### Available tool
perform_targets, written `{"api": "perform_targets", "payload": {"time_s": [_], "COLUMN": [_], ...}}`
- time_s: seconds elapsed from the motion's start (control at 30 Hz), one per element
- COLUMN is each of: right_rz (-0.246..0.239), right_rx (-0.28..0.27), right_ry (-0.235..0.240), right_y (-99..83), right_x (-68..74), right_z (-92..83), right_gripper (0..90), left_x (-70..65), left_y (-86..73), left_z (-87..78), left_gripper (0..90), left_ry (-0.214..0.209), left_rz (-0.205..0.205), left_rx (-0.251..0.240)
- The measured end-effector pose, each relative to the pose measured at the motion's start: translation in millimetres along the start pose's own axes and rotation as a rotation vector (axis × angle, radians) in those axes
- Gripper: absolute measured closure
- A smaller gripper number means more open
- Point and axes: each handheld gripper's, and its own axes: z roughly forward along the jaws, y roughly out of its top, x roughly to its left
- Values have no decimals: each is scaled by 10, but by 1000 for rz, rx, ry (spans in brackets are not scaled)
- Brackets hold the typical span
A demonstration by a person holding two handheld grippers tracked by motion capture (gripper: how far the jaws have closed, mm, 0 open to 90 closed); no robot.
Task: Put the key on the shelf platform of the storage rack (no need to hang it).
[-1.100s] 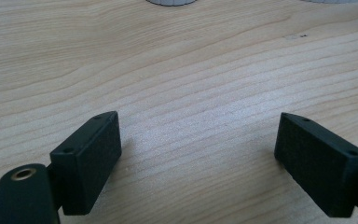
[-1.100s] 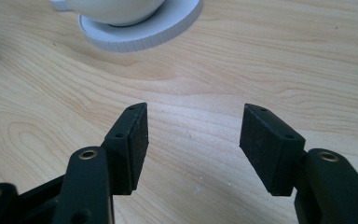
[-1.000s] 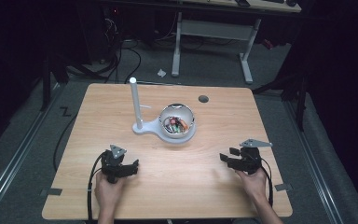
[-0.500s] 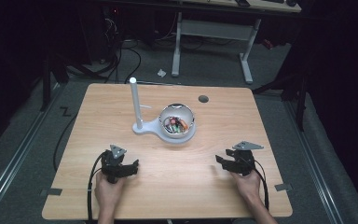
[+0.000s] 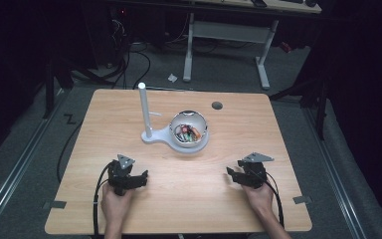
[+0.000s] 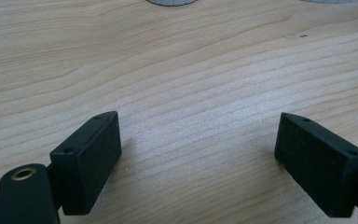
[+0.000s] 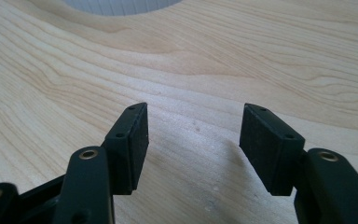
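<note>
Jaws of both grippers stand wide with nothing between them: the left gripper (image 5: 138, 180) near-left on the table (image 5: 278, 149), the right gripper (image 5: 235, 174) near-right. Mid-table, farther off, sits the bowl (image 5: 189, 130), apart from both.

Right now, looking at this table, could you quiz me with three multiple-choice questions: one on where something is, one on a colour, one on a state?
1. Where does the white post stand?
A. Left of the bowl
B. Right of the bowl
C. Inside the bowl

2. What colour is the table?
A. Black
B. Light wood
C. Green

3. How are the right gripper fingers?
A. Closed on a pen
B. Closed on the bowl
C. Apart, nothing between them

Answers: 1 A, the high view shows the post at the bowl's left on a shared white base. 2 B, pale wood grain shows in every view. 3 C, bare wood shows between the fingers.
</note>
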Motion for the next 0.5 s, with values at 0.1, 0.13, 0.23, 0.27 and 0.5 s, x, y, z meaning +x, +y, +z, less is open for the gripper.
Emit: {"api": "perform_targets", "payload": {"time_s": [0.1, 0.13, 0.23, 0.27, 0.5], "right_rz": [-15, -31, -39, -39, -38], "right_rx": [16, 6, 7, 8, 9], "right_ry": [-4, -15, -22, -22, -26], "right_y": [-22, -43, -47, -47, -47], "right_x": [20, 38, 51, 53, 59], "right_z": [44, 59, 61, 61, 62], "right_gripper": [422, 419, 418, 416, 408], "left_x": [5, 0, 3, 1, 1], "left_y": [1, 0, 1, 0, 0], "left_z": [0, -1, 0, -1, -1], "left_gripper": [150, 150, 150, 150, 150], "left_ry": [-3, 0, -2, -1, 0], "left_rz": [7, 0, 4, 1, 0], "left_rx": [1, 1, 0, 1, 1]}}
